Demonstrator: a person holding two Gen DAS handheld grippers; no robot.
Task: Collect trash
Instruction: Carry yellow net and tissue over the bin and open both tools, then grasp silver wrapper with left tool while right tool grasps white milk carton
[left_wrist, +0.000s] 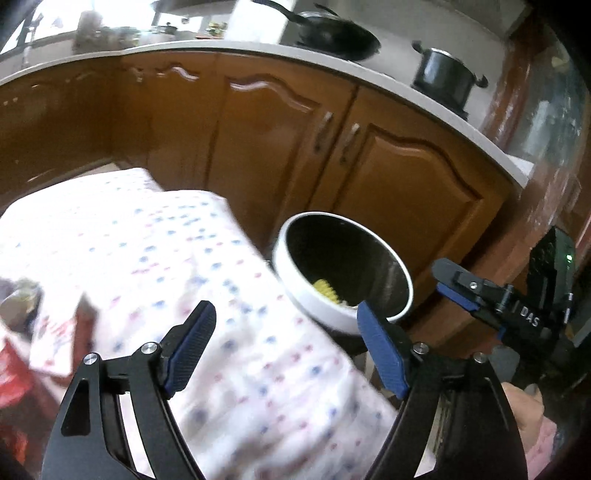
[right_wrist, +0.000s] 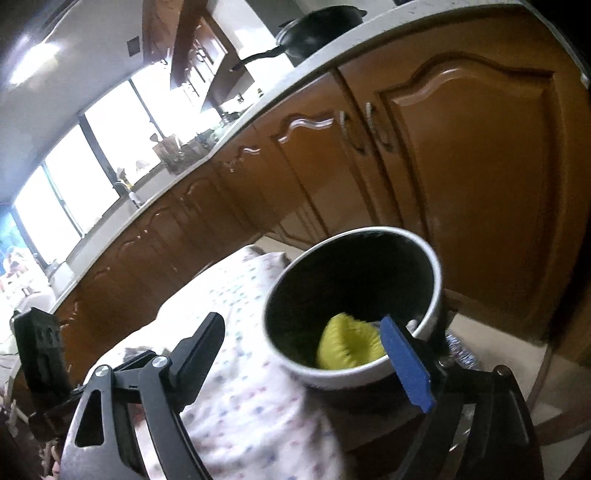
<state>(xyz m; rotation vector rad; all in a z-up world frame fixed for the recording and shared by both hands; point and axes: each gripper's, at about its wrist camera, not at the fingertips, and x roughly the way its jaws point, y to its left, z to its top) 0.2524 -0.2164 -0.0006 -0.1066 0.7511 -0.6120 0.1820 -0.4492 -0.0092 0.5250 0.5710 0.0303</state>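
I count one white bin (left_wrist: 325, 314) holding one yellow scrap (right_wrist: 349, 345), perhaps more; one wok (left_wrist: 338, 35); one pot (left_wrist: 445, 75).

**Left gripper held open above the cloth, bin at the table's edge**

The left gripper (left_wrist: 286, 345) is seen with its blue-padded jaws spread wide and nothing between them, above a table draped in a dotted white cloth (left_wrist: 192, 258). A white-rimmed bin (left_wrist: 341, 271) with a dark interior is placed just beside the table's far corner, a yellow item (left_wrist: 327, 290) lying inside. The right gripper (left_wrist: 465, 290) is seen at the right edge. Wooden cabinets (left_wrist: 388, 166) are visible behind, a black wok (left_wrist: 338, 35) and a pot (left_wrist: 445, 75) set on the counter.
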